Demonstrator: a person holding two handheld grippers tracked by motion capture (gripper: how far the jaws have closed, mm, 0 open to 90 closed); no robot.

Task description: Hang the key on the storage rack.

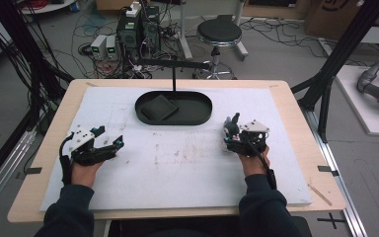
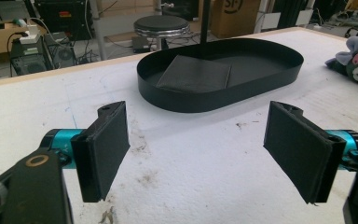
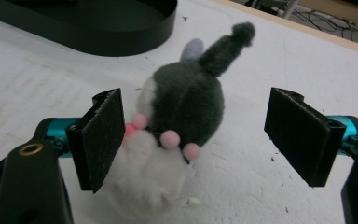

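A person sits at a worktop covered with a white foam sheet, a gripper in each hand. The right gripper has its fingers spread wide around a small plush toy of dark grey and white with pink spots; the toy lies on the foam, touching the left pad, well clear of the other. The left gripper rests with fingers released, nothing between them. Beyond stands a black oval tray holding a dark square pad.
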